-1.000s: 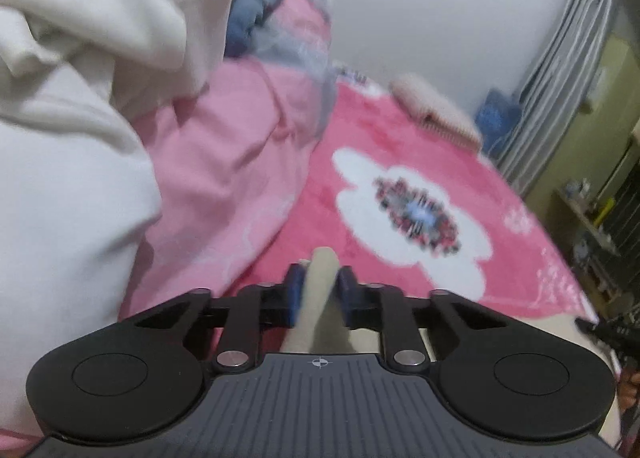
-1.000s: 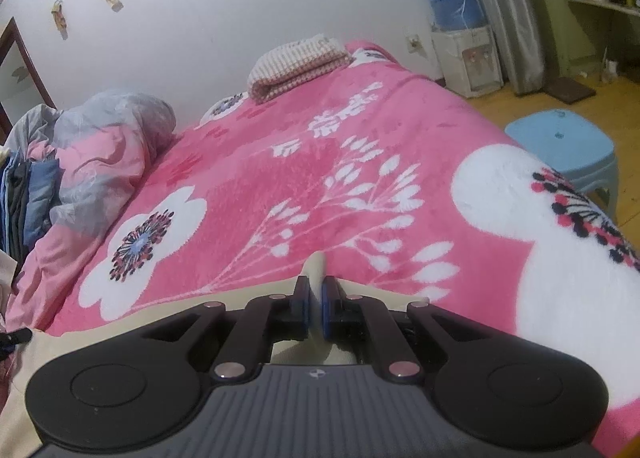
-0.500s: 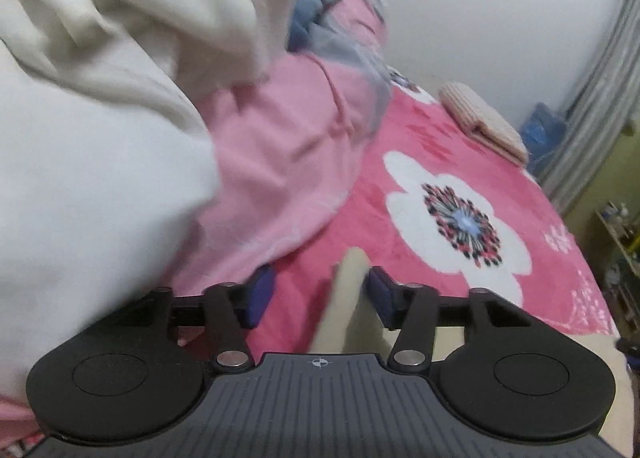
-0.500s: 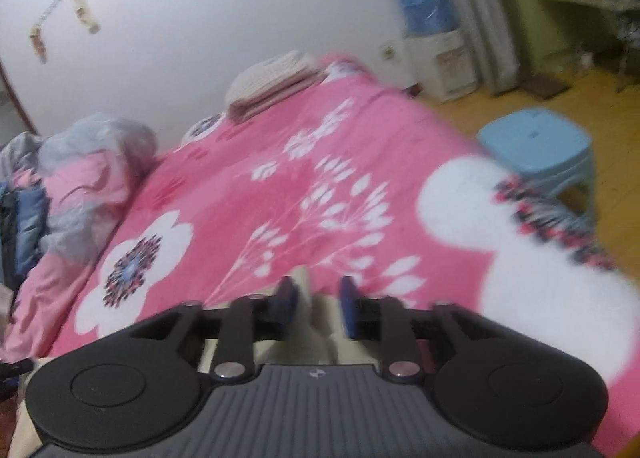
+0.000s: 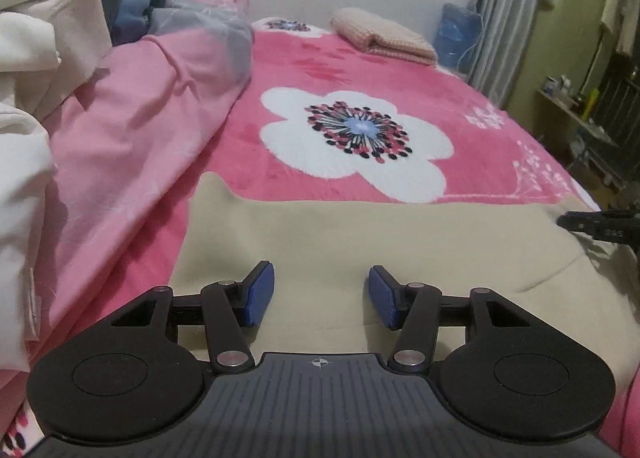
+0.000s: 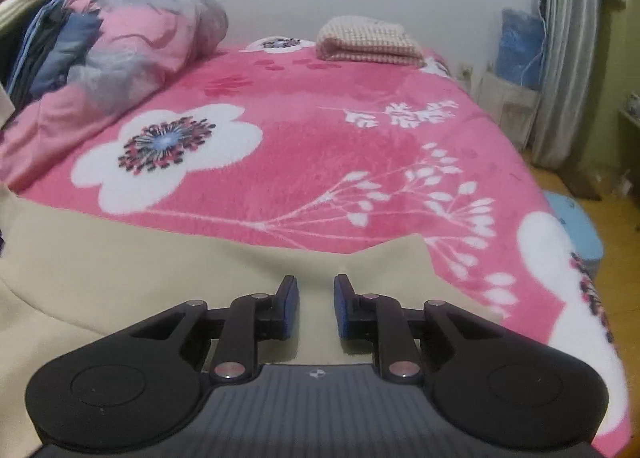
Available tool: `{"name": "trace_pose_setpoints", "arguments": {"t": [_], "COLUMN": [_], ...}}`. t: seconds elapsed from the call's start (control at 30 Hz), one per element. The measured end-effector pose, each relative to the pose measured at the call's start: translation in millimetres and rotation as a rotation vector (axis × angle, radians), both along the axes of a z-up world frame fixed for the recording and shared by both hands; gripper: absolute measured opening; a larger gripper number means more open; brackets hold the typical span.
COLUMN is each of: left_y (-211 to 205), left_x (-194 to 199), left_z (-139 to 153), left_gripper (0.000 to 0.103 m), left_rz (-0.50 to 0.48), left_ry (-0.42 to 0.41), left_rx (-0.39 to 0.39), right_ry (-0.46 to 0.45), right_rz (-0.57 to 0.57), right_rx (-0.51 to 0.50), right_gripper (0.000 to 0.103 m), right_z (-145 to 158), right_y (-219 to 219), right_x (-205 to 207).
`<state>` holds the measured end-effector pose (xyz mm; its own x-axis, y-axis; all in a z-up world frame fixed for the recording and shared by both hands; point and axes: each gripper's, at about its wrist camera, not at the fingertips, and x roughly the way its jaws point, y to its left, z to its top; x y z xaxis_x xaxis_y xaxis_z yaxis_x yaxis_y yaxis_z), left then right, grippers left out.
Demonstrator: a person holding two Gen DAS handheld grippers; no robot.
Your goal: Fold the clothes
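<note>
A beige garment (image 5: 360, 242) lies spread flat on the pink flowered bed cover (image 5: 360, 70); it also shows in the right wrist view (image 6: 140, 258). My left gripper (image 5: 321, 292) is open and empty just above the garment's left part. My right gripper (image 6: 316, 300) is open and empty above the garment's right corner. The tip of the right gripper (image 5: 600, 226) shows at the right edge of the left wrist view.
A pile of cream clothes (image 5: 36, 58) and a pink quilt (image 5: 152, 106) lie at the left. A folded checked towel (image 6: 368, 40) sits at the bed's far end. A blue stool (image 6: 576, 230) stands on the floor at the right.
Both grippers were shut on the beige garment's corners and have opened and let go. The garment now lies flat on the bed.
</note>
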<state>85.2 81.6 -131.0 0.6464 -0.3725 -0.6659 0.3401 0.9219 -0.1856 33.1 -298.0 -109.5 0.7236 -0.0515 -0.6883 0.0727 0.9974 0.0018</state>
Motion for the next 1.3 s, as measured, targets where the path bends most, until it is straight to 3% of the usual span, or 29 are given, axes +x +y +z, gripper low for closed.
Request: {"name": "trace_pose_setpoints", "arguments": {"t": [0.07, 0.17, 0.27, 0.53, 0.63, 0.73, 0.83, 0.9, 1.0, 1.07, 1.17, 1.27, 1.3], "left_y": [0, -2, -6, 4, 12, 23, 25, 23, 19, 20, 39, 49, 50], "left_x": [-4, -1, 5, -16, -23, -35, -55, -69, -79, -81, -77, -79, -82], "left_z": [8, 3, -4, 29, 29, 35, 43, 44, 28, 13, -1, 8, 11], "left_gripper": [0.053, 0.054, 0.054, 0.054, 0.054, 0.054, 0.054, 0.054, 0.054, 0.054, 0.054, 0.054, 0.054], "left_rz": [0.002, 0.027, 0.027, 0.051, 0.071, 0.083, 0.015, -0.04, -0.06, -0.05, -0.022, -0.014, -0.028], "left_ry": [-0.022, -0.025, -0.031, -0.051, -0.023, -0.014, -0.026, -0.02, 0.023, 0.052, 0.093, 0.087, 0.076], "left_rx": [-0.002, 0.065, 0.11, 0.138, 0.194, 0.156, 0.104, 0.089, 0.141, 0.174, 0.07, 0.045, 0.045], "right_ry": [-0.008, 0.045, 0.041, 0.059, 0.113, 0.117, 0.119, 0.135, 0.2, 0.295, 0.339, 0.373, 0.359], "right_rz": [-0.038, -0.125, -0.153, -0.221, -0.205, -0.262, -0.226, -0.107, 0.13, 0.243, 0.274, 0.183, 0.2], "right_rx": [0.007, 0.04, 0.09, 0.277, 0.237, 0.315, 0.291, 0.263, 0.096, -0.03, -0.091, -0.074, -0.087], "right_gripper": [0.022, 0.021, 0.02, 0.022, 0.022, 0.023, 0.025, 0.025, 0.024, 0.024, 0.023, 0.023, 0.023], "right_z": [9, -4, -7, 21, -1, 8, 30, 40, 43, 28, 6, 27, 35], "right_y": [-1, -14, -25, -29, -33, -42, -34, -20, 12, 26, 18, 18, 25], "right_x": [-11, -10, -9, -46, -48, -52, -64, -72, -78, -77, -78, -75, -78]}}
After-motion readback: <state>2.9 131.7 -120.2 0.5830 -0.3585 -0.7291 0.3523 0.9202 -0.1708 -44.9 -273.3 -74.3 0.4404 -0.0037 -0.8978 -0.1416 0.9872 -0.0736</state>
